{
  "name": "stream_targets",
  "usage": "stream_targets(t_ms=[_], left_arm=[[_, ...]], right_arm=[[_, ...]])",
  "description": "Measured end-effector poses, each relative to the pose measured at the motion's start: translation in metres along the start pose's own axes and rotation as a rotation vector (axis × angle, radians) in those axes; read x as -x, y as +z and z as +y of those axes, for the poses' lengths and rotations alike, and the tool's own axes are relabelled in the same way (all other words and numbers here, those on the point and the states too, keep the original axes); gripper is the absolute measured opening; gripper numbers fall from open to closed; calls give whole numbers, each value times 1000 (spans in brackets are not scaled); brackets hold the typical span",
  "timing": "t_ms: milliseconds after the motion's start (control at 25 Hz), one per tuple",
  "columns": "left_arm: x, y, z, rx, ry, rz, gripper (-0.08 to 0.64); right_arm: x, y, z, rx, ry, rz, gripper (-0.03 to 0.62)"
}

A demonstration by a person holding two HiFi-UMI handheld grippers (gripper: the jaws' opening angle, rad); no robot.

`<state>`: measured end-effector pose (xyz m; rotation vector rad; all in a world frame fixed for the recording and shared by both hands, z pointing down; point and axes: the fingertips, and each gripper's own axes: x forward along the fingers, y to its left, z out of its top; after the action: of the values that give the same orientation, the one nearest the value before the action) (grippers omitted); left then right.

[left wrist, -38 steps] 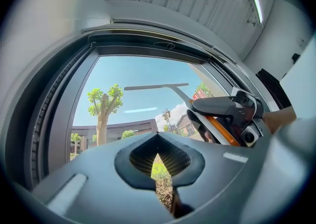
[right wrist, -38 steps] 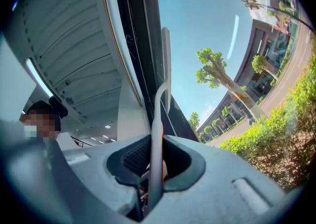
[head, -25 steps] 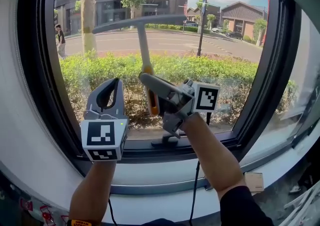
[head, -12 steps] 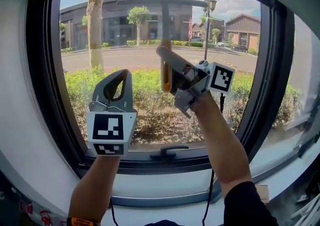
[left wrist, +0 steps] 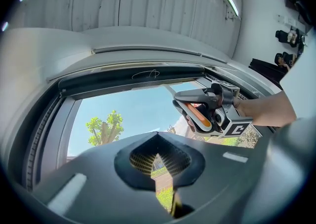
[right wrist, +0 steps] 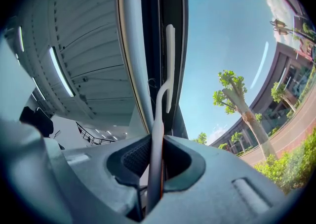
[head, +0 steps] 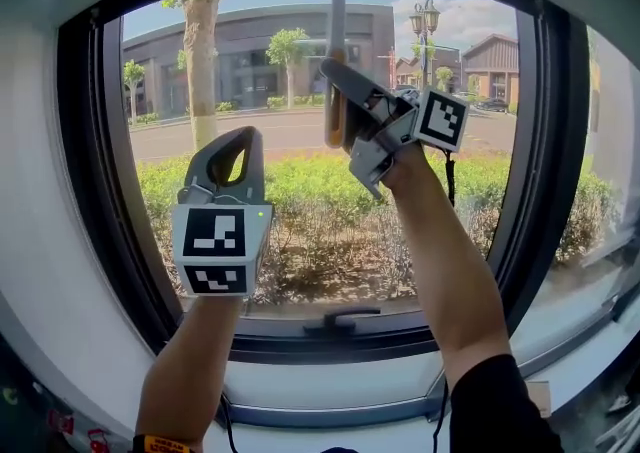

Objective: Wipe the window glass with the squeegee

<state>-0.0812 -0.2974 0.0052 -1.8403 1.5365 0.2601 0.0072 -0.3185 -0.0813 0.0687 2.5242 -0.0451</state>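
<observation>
Squeegee (head: pixel 337 26) blade at the top edge of the window glass (head: pixel 300 211), handle clamped in the right hand-held gripper (head: pixel 336 101); left hand-held gripper (head: pixel 233 156) closed, empty. Stroke apparently starting: next needs an even downward pull.

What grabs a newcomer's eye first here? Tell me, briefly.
The squeegee stands out first, its blade at the top edge of the window, its handle clamped in the right gripper. Lower left, the left gripper hangs shut and empty before the pane, with a sunny street and hedge beyond.
</observation>
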Motion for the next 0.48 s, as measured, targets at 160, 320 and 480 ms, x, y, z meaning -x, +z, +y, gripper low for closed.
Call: stream_targets(t_ms=[160,320,480], left_arm=[[-2,-4,3,-2,6,-3,12],[-6,-5,5,21,1,11,12],[-10,-7,2,39,-10,21,12]], right_arm=[[3,-1,-10,-15,-10,-1,45],[1,-1,-13,-34,-30,6,45],[5,-3,-19,-47,-48,10,44]])
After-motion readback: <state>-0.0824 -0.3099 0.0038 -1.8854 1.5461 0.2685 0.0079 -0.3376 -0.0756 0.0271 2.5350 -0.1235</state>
